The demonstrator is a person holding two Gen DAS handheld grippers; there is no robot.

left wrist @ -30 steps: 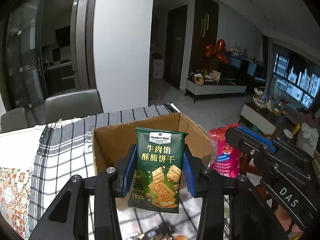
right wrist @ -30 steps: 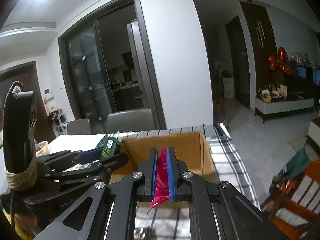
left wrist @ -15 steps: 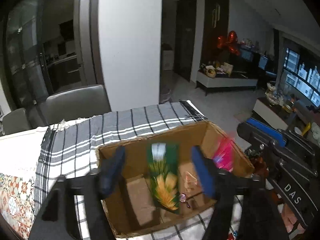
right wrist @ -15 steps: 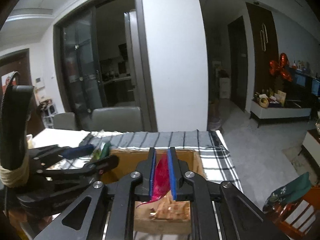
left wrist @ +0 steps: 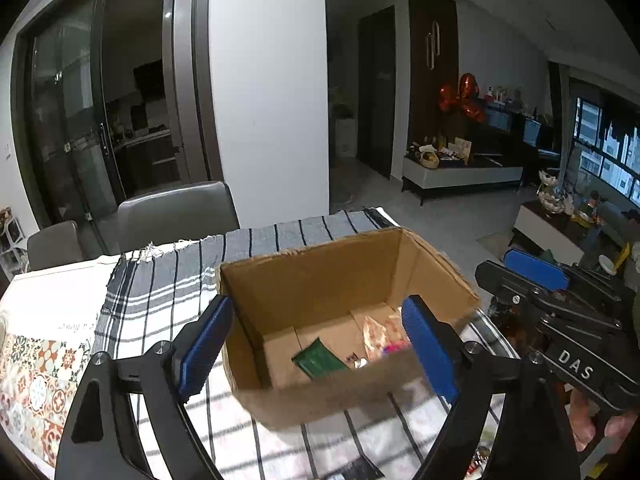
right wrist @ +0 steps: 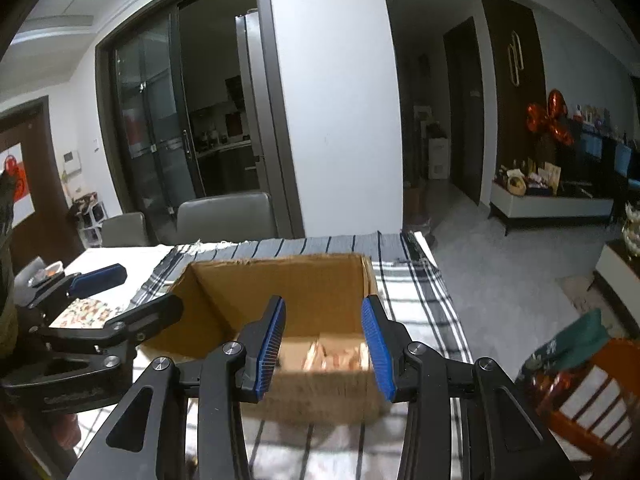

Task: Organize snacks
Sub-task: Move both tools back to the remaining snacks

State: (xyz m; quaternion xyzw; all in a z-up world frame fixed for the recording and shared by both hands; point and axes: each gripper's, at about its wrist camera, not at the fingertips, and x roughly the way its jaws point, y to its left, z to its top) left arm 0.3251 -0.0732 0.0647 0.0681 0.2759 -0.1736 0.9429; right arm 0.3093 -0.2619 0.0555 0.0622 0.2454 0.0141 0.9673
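Note:
An open cardboard box stands on a checked tablecloth. Inside it lie a green cracker packet and a pale orange snack bag with a bit of red wrapper beside it. My left gripper hovers over the box's near side, its jaws opening wide with nothing gripped. My right gripper hangs over the box's near wall, its jaws also opening, nothing between the blue pads. Each gripper shows at the edge of the other's view.
The checked cloth covers the table's far end; a patterned mat lies at the left. Two grey chairs stand behind the table. An orange wooden chair with a green item sits at the right.
Both grippers opened and let go: the green packet and the red packet dropped into the box. Both views tipped down over the box.

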